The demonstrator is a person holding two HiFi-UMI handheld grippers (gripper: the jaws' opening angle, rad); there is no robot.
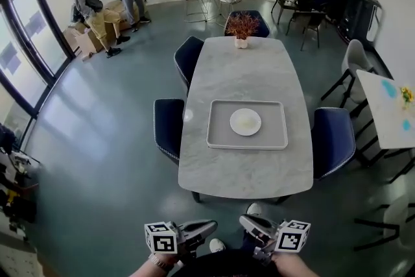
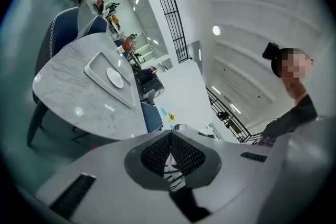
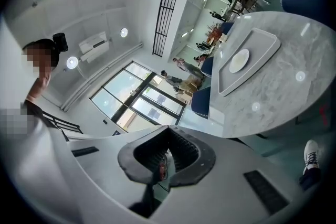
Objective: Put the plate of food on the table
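A white plate (image 1: 245, 121) with pale food sits in a grey tray (image 1: 220, 136) on the marble table (image 1: 246, 68), at its near half. Both grippers are low in the head view, well short of the table's near edge and close to my body. My left gripper (image 1: 209, 226) is shut with nothing between its jaws. My right gripper (image 1: 246, 221) beside it also looks shut and empty. The left gripper view shows its jaws (image 2: 171, 136) closed, with the plate (image 2: 115, 77) far off. The right gripper view shows its jaws (image 3: 167, 138) together, and the plate (image 3: 239, 60) in the tray (image 3: 262, 44).
Dark blue chairs (image 1: 169, 128) (image 1: 332, 141) stand along both sides of the table. A potted dry plant (image 1: 242, 28) is at its far end. A white table (image 1: 389, 107) stands to the right. People stand at the back left (image 1: 91, 6). My shoes (image 1: 217, 245) are on the grey floor.
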